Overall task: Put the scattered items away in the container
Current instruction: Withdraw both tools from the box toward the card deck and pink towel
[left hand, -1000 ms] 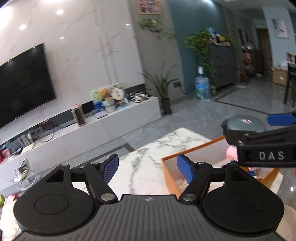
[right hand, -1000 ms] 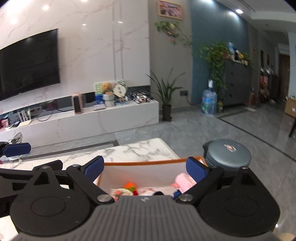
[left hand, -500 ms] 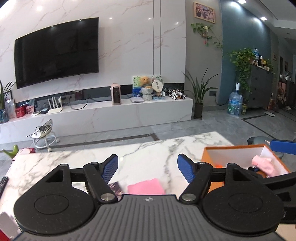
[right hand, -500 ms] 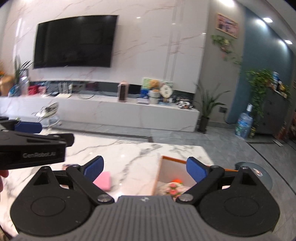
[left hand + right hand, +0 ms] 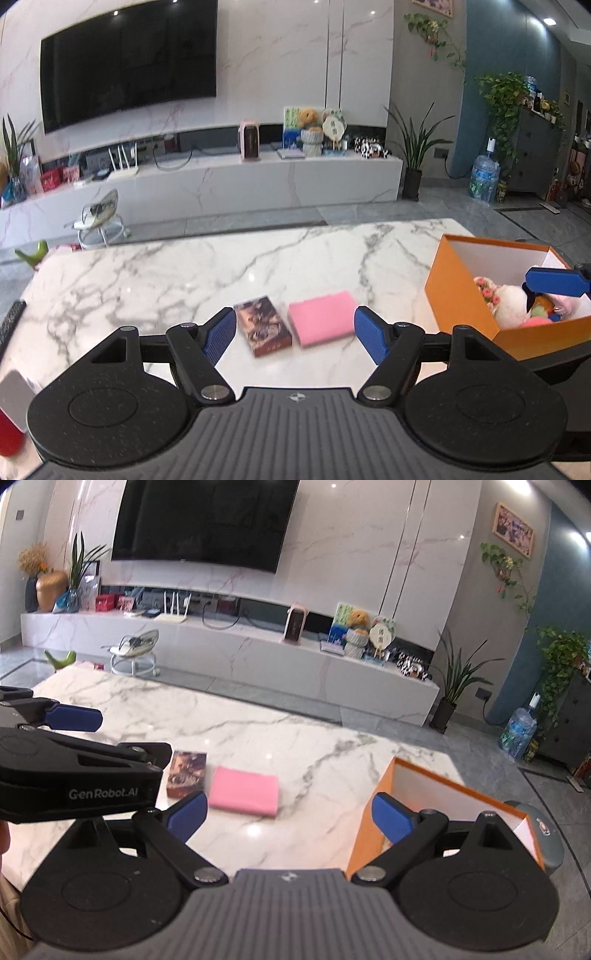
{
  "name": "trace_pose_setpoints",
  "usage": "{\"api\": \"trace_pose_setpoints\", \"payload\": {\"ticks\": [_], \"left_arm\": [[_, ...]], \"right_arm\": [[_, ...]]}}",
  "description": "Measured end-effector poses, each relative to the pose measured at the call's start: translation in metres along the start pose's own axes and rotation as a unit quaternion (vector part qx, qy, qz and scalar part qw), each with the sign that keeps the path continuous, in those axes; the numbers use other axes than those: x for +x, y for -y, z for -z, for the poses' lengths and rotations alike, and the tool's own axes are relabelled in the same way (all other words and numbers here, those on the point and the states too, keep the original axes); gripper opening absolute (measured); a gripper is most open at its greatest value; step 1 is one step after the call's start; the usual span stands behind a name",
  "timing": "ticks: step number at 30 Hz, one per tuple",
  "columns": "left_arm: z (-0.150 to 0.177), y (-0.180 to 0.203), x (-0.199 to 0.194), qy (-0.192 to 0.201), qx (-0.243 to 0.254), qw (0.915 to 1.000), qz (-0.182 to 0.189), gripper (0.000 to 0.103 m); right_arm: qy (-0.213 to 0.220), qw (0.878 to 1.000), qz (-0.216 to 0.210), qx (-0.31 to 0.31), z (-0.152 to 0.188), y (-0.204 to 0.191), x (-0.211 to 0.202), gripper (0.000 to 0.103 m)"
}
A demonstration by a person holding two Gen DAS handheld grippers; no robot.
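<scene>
A pink sponge [image 5: 320, 322] and a small picture-printed box [image 5: 263, 326] lie side by side on the marble table [image 5: 221, 266], just ahead of my open, empty left gripper [image 5: 295, 334]. Both also show in the right wrist view: the sponge [image 5: 243, 790], the printed box [image 5: 186, 773]. An orange box [image 5: 461, 295] with soft toys inside [image 5: 509, 304] stands at the table's right. My right gripper [image 5: 290, 812] is open and empty, between the sponge and the orange box [image 5: 373, 819]; one blue fingertip [image 5: 554, 282] hangs over the box.
A red and grey object [image 5: 11, 402] sits at the table's near left edge. A dark remote [image 5: 11, 317] lies at the left edge. A TV console [image 5: 221, 177] stands beyond the table. A round grey stool [image 5: 546, 834] is behind the orange box.
Both grippers have swung left, away from the orange box toward the table's middle. The sponge and printed box have come into view. Both jaws stay open.
</scene>
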State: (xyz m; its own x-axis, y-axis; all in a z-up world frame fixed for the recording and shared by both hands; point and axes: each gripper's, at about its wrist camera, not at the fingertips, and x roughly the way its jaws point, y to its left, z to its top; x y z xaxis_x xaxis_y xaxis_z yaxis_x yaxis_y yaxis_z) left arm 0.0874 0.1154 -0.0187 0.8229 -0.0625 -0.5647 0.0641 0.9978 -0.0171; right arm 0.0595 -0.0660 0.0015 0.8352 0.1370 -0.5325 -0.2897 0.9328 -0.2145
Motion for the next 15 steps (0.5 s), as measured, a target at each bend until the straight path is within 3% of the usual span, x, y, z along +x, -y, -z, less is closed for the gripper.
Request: {"api": "trace_pose_setpoints", "payload": {"ticks": [15], "left_arm": [[0.019,-0.016,0.029,-0.051,-0.007,0.9986,0.010,0.083]], "right_arm": [[-0.056,0.998,-0.004,0.001,0.017,-0.022,0.046,0.097]]}}
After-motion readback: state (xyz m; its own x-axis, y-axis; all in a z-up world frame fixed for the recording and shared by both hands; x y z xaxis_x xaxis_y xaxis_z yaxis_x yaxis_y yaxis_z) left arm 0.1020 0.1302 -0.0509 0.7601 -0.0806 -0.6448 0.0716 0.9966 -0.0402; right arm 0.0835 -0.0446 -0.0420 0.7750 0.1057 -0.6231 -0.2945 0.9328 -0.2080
